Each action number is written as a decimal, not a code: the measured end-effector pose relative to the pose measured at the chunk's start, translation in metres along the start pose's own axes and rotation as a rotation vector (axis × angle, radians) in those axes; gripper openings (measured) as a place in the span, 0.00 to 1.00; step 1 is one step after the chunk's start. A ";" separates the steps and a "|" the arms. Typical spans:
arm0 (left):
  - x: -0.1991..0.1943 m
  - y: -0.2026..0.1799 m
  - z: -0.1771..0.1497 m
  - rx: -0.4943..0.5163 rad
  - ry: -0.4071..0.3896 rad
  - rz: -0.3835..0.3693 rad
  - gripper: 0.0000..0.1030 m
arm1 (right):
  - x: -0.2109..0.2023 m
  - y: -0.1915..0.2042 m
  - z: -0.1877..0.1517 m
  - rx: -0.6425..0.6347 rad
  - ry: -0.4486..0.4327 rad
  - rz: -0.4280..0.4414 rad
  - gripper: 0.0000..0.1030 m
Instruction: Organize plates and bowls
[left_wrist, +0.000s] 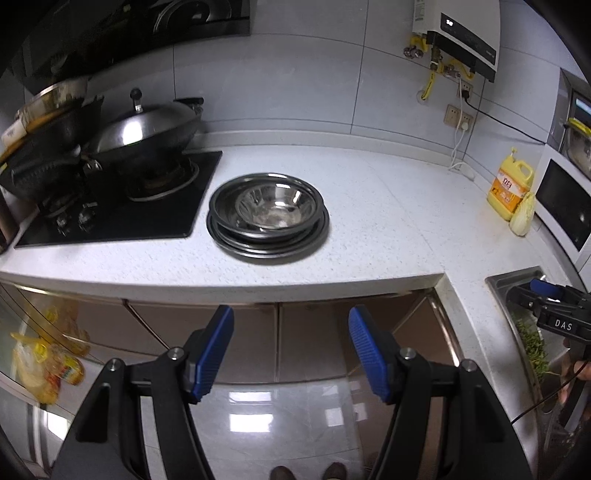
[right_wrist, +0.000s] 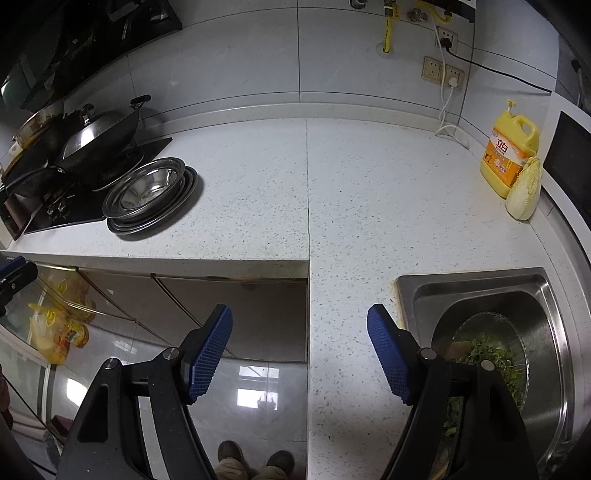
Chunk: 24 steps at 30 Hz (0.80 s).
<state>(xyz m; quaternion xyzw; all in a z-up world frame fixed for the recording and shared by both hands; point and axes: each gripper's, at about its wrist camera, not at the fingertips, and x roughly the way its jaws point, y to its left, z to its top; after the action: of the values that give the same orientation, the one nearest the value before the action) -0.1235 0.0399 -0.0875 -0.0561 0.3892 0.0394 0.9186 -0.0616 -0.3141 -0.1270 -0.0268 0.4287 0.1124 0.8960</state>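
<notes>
A stack of steel plates (left_wrist: 236, 242) lies on the white counter beside the stove, with steel bowls (left_wrist: 271, 206) nested on top. The same stack (right_wrist: 159, 210) shows at the left of the right wrist view. My left gripper (left_wrist: 291, 352) is open and empty, held off the counter's front edge, below the stack. My right gripper (right_wrist: 300, 356) is open and empty, over the counter's front edge near the sink, well right of the stack. The right gripper also shows at the right edge of the left wrist view (left_wrist: 554, 306).
A black gas stove (left_wrist: 122, 206) with a lidded wok (left_wrist: 147, 133) and pans stands left of the stack. A steel sink (right_wrist: 509, 332) holds a bowl of greens. A yellow detergent jug (right_wrist: 511, 155) and a cabbage (right_wrist: 524, 194) stand at the back right. Cabinet doors (left_wrist: 258, 332) lie below.
</notes>
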 end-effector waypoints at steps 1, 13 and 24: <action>0.001 0.001 -0.003 -0.006 0.003 -0.002 0.62 | 0.000 -0.001 0.000 0.001 0.001 -0.001 0.69; -0.024 -0.005 -0.015 0.051 -0.188 0.125 0.61 | -0.004 0.003 -0.002 -0.006 -0.020 0.001 0.72; -0.037 0.001 -0.001 0.042 -0.225 0.158 0.62 | 0.003 0.009 0.000 -0.027 -0.052 0.042 0.73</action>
<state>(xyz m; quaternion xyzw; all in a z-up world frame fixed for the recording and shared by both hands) -0.1499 0.0399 -0.0621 -0.0012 0.2876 0.1097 0.9515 -0.0615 -0.3051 -0.1289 -0.0268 0.4044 0.1375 0.9038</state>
